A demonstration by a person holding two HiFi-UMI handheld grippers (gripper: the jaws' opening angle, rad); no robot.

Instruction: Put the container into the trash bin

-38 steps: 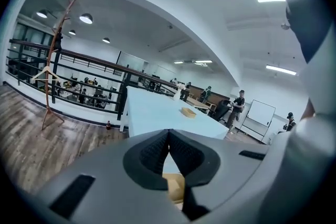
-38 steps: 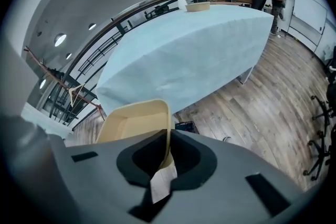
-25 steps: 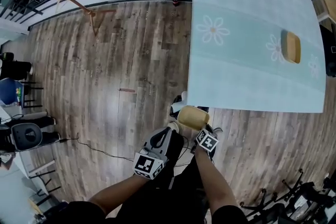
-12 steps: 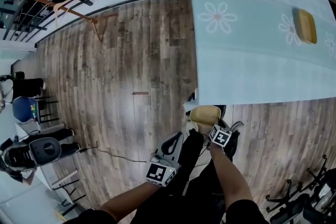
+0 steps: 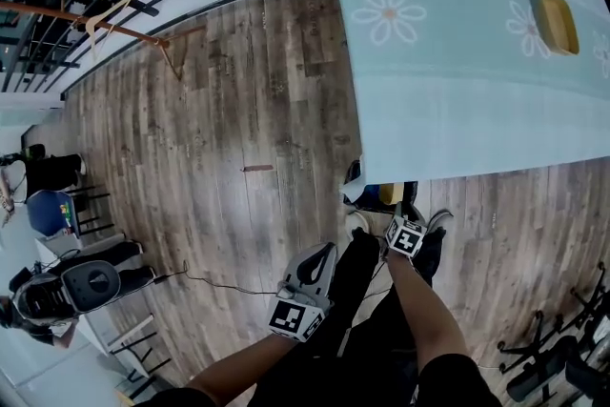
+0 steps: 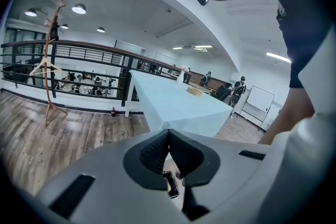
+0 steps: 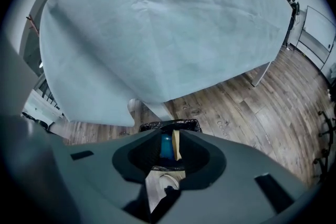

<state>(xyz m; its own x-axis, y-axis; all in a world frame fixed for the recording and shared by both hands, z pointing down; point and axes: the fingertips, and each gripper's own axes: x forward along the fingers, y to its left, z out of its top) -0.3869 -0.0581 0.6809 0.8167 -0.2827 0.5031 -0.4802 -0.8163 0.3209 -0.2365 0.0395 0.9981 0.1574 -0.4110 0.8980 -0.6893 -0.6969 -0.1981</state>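
Observation:
The tan container (image 7: pixel 176 145) stands edge-on between my right gripper's (image 7: pixel 170 136) jaws, which are opening and no longer clamp it. It hangs inside the mouth of the trash bin (image 7: pixel 170 125), which has a black liner and something blue at its bottom. In the head view the container (image 5: pixel 389 193) shows as a small tan patch in the bin (image 5: pixel 367 198) under the table's corner, just beyond my right gripper (image 5: pixel 398 216). My left gripper (image 5: pixel 322 253) is held lower left of it over the floor, its jaws (image 6: pixel 168 132) shut with nothing between them.
A table with a light blue flowered cloth (image 5: pixel 457 62) overhangs the bin; a second tan container (image 5: pixel 556 19) lies on it. A wooden coat rack (image 5: pixel 105 14) and railing stand at the far left, chairs (image 5: pixel 57 205) at left, a cable (image 5: pixel 210 281) on the wood floor.
Both grippers have come down toward the floor. The container, held shut at the table's edge before, is now down in the bin and the right jaws have parted.

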